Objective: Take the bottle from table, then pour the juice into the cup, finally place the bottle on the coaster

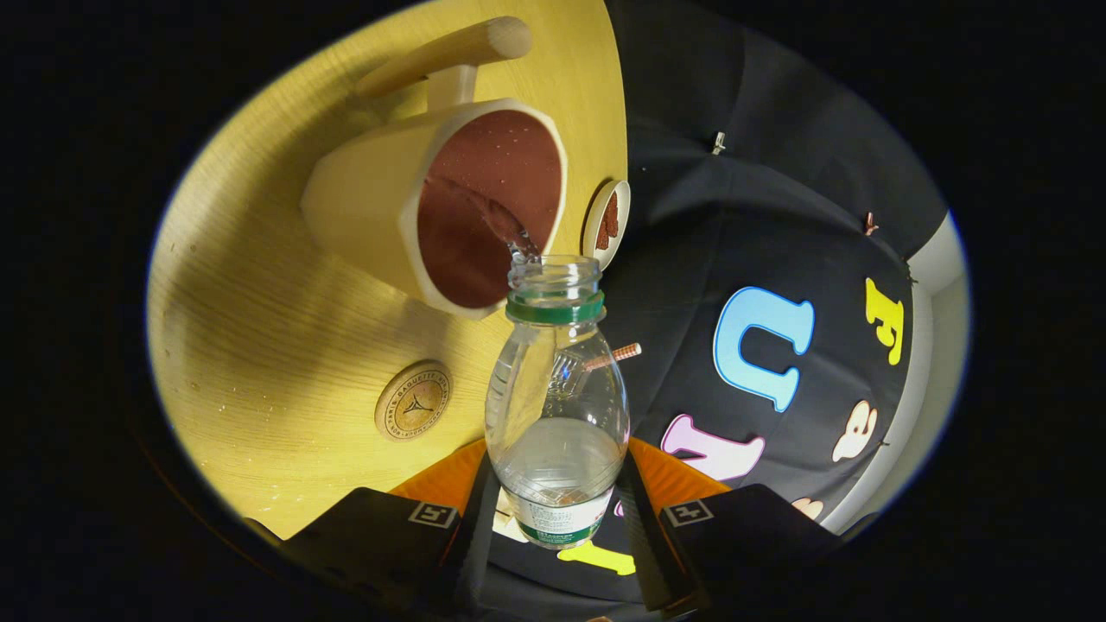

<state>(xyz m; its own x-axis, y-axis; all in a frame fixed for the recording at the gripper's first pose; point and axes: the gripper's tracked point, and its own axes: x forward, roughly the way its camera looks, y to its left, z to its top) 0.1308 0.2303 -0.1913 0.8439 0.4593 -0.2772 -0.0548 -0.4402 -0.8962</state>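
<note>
Pouring is in progress. The gripper is clamped on the lower body of the clear plastic bottle, one finger pressing on each side of the label band, so the bottle sits between the fingers with its long axis running straight ahead along them, open mouth foremost. The green neck ring marks the forward end. The whole view is rolled, which indicates that the bottle is tipped well over toward the table.

A thin stream of clear liquid leaves the bottle mouth and enters the cream cup, which stands just beyond the mouth with its wooden handle on the far side. The cup opening faces the bottle; the stream lands inside the rim. The bottle appears nearly empty, with only a shallow remainder near its base.

Two round discs lie on the table. One wooden coaster, with a stamped mark, lies beside the bottle body on the cup's near side. A second small round piece sits at the table edge just past the cup; its kind cannot be told.

Judgement: the pour step is near its end. The next move calls for righting the bottle, then carrying it sideways from the cup toward the stamped coaster, which is the nearer disc. Risk: drips across the table during righting.
</note>
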